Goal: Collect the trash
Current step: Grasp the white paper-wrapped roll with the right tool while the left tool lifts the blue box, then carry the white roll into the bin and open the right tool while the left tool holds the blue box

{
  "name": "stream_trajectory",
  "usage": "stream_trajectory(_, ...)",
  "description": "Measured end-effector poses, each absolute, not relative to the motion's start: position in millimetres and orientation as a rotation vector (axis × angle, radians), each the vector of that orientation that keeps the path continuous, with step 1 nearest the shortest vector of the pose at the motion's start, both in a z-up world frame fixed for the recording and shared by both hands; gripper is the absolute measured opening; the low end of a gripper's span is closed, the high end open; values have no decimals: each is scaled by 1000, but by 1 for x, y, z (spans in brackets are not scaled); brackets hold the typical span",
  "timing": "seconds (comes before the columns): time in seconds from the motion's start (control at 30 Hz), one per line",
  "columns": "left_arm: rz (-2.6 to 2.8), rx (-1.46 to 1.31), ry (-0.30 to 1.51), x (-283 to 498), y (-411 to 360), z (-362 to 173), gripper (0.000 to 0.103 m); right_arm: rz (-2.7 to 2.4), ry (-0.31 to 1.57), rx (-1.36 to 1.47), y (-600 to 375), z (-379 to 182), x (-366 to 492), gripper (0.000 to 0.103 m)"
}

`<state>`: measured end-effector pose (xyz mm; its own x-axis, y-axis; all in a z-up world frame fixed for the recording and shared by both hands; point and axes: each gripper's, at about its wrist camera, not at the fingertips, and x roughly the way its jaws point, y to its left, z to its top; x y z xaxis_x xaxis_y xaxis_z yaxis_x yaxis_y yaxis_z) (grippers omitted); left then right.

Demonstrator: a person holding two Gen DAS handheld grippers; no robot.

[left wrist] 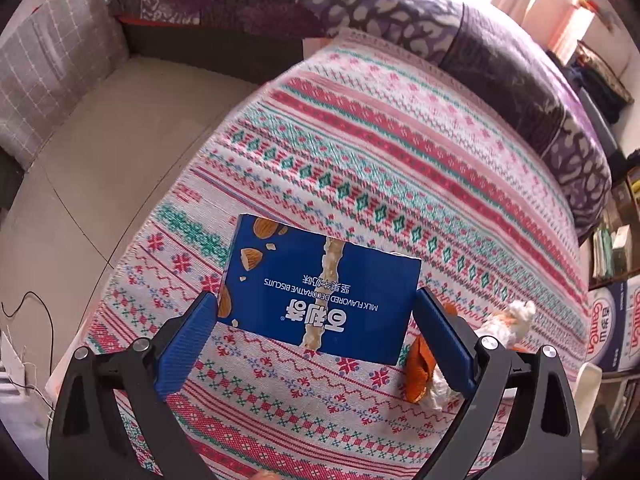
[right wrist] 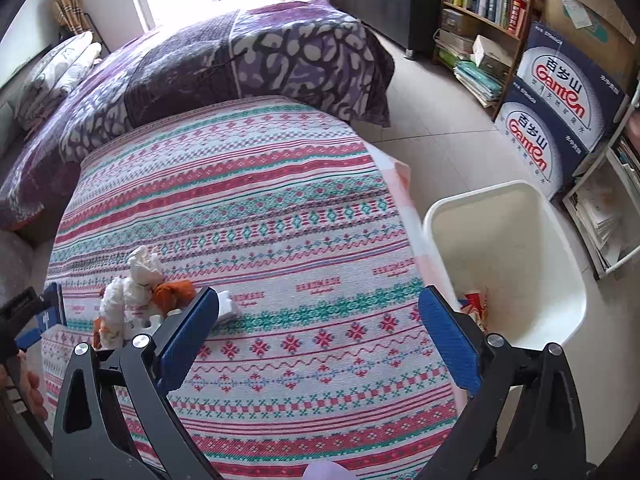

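In the left wrist view, the left hand-held gripper (left wrist: 316, 312) has its two blue fingers (left wrist: 188, 344) set against the short sides of a blue biscuit box (left wrist: 320, 292), so it appears to be gripping the box across its width. The box looks lifted slightly off the patterned cloth (left wrist: 400, 140) that covers the worktop, though the height cannot be judged for certain. The box's long axis runs crosswise, from one finger to the other. To the right of the box, partly behind the right finger, lies an orange wrapper (left wrist: 418, 368) beside crumpled white tissue (left wrist: 508, 324).

In the right wrist view, the right hand-held gripper (right wrist: 318, 320) hovers over the cloth with its fingers spread wide and nothing between them. The tissue and wrapper heap (right wrist: 140, 296) lies ahead and to its left, just past the left fingertip, with a small white scrap (right wrist: 228, 306) next to it. The white trash bin (right wrist: 508, 256) stands on the floor to the right, just beside the worktop edge, with some wrappers already at its bottom. At the far left edge part of the left gripper shows.

Judged from this, the bin lies well to the right of the left gripper, so the box must travel rightward across the worktop, while the free right gripper is nearer the heap.
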<state>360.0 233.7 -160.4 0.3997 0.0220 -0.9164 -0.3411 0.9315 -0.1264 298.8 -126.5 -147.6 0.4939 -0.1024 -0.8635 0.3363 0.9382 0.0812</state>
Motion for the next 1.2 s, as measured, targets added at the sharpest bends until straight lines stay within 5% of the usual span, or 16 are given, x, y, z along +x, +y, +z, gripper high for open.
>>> stream_trajectory(0.23, 318, -391, 932, 342, 260, -91, 95, -81, 1104, 240, -52, -169, 317, 95)
stream_trajectory(0.47, 327, -455, 823, 320, 279, -52, 95, 40, 1173, 482, 12, -202, 356, 73)
stream_trajectory(0.63, 307, -477, 788, 309, 282, -38, 95, 52, 1148, 434, 42, -209, 366, 71)
stream_trajectory(0.77, 311, -447, 781, 309, 278, -35, 95, 83, 1207, 416, 49, -224, 376, 29)
stream_trajectory(1.2, 328, -353, 685, 299, 251, -15, 95, 204, 953, 400, 13, -122, 353, 27)
